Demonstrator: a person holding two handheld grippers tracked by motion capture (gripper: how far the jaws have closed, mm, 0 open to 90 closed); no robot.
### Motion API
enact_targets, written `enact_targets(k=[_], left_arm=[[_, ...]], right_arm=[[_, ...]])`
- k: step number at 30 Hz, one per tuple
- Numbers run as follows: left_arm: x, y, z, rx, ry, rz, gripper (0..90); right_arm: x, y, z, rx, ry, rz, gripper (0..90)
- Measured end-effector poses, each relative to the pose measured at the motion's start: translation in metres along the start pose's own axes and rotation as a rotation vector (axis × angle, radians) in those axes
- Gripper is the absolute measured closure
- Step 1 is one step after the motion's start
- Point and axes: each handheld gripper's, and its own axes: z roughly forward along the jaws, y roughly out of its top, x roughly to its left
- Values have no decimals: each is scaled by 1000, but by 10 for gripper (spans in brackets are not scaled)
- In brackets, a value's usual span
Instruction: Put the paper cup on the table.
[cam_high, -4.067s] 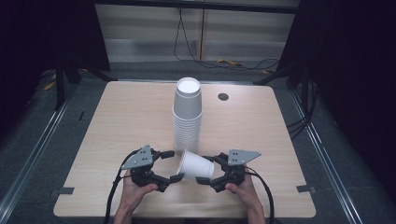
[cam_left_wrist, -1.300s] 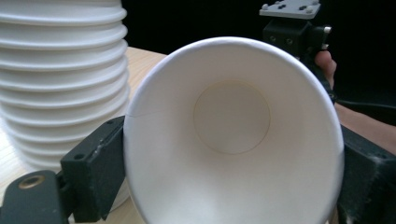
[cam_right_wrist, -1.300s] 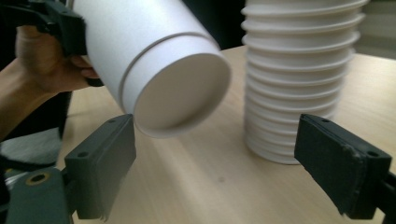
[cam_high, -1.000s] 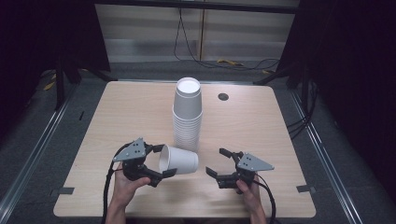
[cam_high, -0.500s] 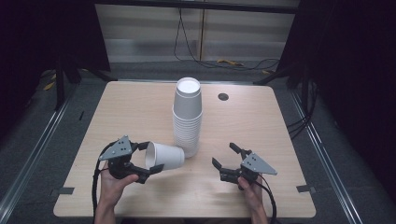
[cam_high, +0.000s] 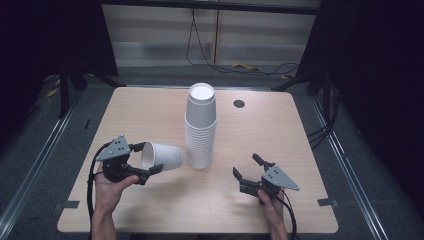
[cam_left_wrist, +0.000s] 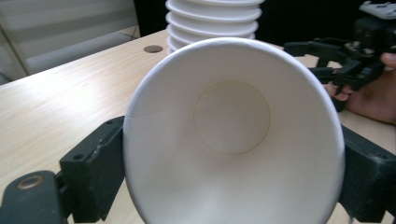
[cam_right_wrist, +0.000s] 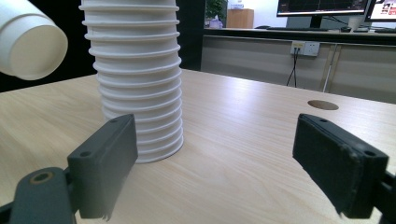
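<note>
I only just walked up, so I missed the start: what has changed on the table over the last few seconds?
The single white paper cup began between both grippers near the table's front middle. The right gripper let go and drew back to the right, jaws open. The left gripper, clamped on the cup's rim, carried it left, lying sideways. The tall stack of white paper cups and the wooden table stayed put.

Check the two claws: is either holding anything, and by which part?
The left claw holds a single paper cup on its side, jaws clamped on opposite sides of the wall near the rim. The right claw is open and holds nothing.
</note>
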Motion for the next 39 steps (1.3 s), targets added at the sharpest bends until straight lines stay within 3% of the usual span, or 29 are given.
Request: enact_targets(k=[7,10,14,18,21,26,35,38,39], left_arm=[[10,9,2,65,17,-1,106],[15,13,1,98,63,6,106],[25,18,-1,111,70,3,107],[34,26,3,189,122,11,105],[40,29,5,219,113,6,105],[45,34,12,312,124,30,105],[54,39,24,398,118,45,103],[59,42,31,450,110,53,102],[59,43,36,487,120,62,102]], right_arm=[[1,-1,-2,-24,-29,-1,134],[1,-2,-3,-40,-32,8,134],[1,-2,-4,-45,-31,6,135],[1,-2,-4,-47,-14,-11,147],[1,-2,-4,-51,-14,-9,144],[1,-2,-5,-53,-22,5,138],[1,-2,-5,-54,-28,0,141],[2,-2,-5,-55,-24,-3,140],[2,-2,-5,-55,-25,-2,140]])
